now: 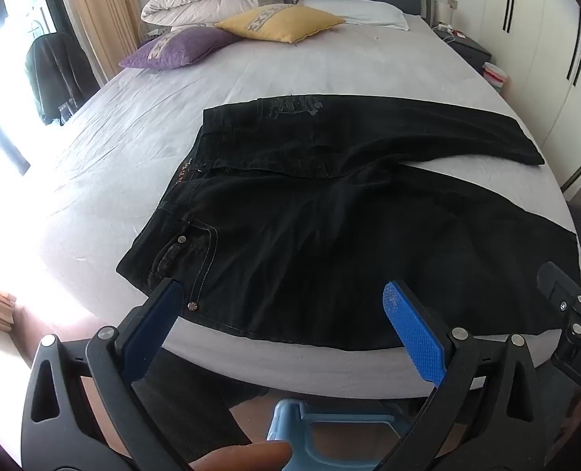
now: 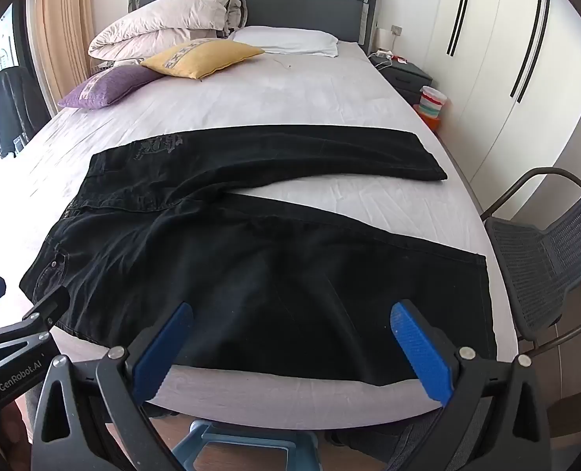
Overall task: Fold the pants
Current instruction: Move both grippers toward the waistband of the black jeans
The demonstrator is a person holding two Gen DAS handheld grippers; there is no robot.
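Black jeans (image 1: pixel 329 235) lie flat across the near end of the bed, waistband to the left, both legs spread apart to the right; they also show in the right wrist view (image 2: pixel 251 259). My left gripper (image 1: pixel 282 294) is open and empty, hovering at the bed's near edge over the waist and pocket area. My right gripper (image 2: pixel 290 314) is open and empty, above the near leg close to the bed's edge. The right gripper's body shows at the far right of the left wrist view (image 1: pixel 576 314), and the left gripper's at the left of the right wrist view (image 2: pixel 23 333).
The bed (image 2: pixel 290 90) has a pale sheet, with purple (image 2: pixel 110 86) and yellow (image 2: pixel 200 59) cushions and a folded duvet (image 2: pixel 164 23) at the head. A mesh chair (image 2: pixel 553 263) stands right of the bed. A blue stool (image 2: pixel 243 451) is below the near edge.
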